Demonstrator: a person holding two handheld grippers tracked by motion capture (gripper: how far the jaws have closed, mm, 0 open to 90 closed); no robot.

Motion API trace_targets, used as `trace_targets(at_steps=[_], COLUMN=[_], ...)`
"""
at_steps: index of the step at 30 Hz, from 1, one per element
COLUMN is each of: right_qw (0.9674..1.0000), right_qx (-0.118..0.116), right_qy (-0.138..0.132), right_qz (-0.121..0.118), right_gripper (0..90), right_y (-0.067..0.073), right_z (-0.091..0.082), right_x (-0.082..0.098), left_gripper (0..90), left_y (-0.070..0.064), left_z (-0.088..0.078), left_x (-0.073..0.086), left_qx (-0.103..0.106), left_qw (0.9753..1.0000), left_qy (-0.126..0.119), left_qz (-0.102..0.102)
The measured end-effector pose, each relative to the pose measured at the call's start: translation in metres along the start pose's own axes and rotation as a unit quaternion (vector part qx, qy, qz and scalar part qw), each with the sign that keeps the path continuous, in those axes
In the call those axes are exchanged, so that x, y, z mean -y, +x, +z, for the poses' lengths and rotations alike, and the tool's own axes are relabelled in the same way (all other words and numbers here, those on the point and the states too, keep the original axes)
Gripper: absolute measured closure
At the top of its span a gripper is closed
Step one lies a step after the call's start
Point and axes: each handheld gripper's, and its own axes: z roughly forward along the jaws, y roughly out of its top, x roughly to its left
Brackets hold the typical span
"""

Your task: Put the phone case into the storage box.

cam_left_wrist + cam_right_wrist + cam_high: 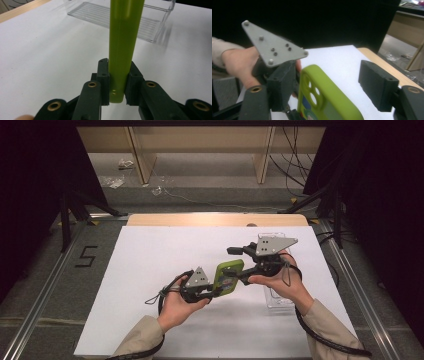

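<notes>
At centre frame, the left gripper point(212, 287) clamped its fingers point(103, 77) on a green phone case point(228, 276) above the white desk point(150, 265). The right gripper point(324, 90) stood with fingers point(377, 85) parted around the case, not pressing it.

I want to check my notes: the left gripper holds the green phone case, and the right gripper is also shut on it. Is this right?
Not quite. The left gripper does hold the green phone case, but the right gripper view shows the right gripper open, its pads clear of the case.
</notes>
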Motion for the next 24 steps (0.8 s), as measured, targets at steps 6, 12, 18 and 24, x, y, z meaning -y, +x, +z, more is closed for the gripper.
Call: trace_targets(at_steps=[6,12,18,24], right_qw=[0.999,0.9971,0.9939,0.9912], right_qx=[0.027,0.049,0.074,0.093], right_qy=[-0.024,-0.035,-0.045,-0.044], right_qz=[0.027,0.046,0.069,0.083], right_gripper=[26.4,25.6,20.6,16.3], right_y=[-0.005,-0.007,-0.008,-0.008], right_z=[-0.002,-0.003,-0.002,0.002], right_x=[0.003,0.007,0.011,0.017], left_gripper=[76.6,76.7,76.6,76.6], left_y=[0.002,0.005,0.006,0.008], left_z=[-0.003,-0.006,-0.007,-0.008], left_x=[0.0,-0.001,-0.001,0.0], left_qx=[-0.018,-0.032,-0.045,-0.059], left_qw=[0.9996,0.9989,0.998,0.9965], left_qy=[-0.007,-0.013,-0.017,-0.022], left_qz=[-0.019,-0.031,-0.042,-0.055])
